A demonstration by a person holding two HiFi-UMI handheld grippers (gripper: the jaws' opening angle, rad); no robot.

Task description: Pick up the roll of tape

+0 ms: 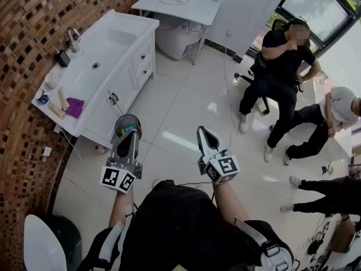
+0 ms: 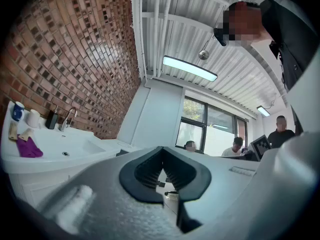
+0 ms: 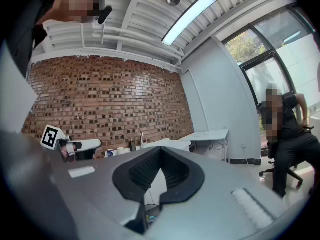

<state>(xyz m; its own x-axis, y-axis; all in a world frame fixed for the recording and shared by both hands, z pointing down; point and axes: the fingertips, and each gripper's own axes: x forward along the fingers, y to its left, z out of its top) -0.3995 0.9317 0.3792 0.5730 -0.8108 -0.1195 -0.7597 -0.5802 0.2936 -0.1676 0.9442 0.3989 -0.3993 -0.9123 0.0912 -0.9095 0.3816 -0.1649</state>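
Holding both claws out above the glossy white tile floor, the person stood at the lower centre of the head view. The left gripper had its dark ribbed jaws closed tip to tip with nothing between them. The right gripper was the same: shut and empty.

The tape could not be confirmed. The only candidate was a small white roll-shaped object on the white vanity counter with sink, at the left of the frame against the red-brown brick wall. It sat between a blue-and-white cup and a black dispenser, well apart from both claws. A purple cloth lay near it on the counter. A round dark bin stood on the floor just past the left claw's tip.
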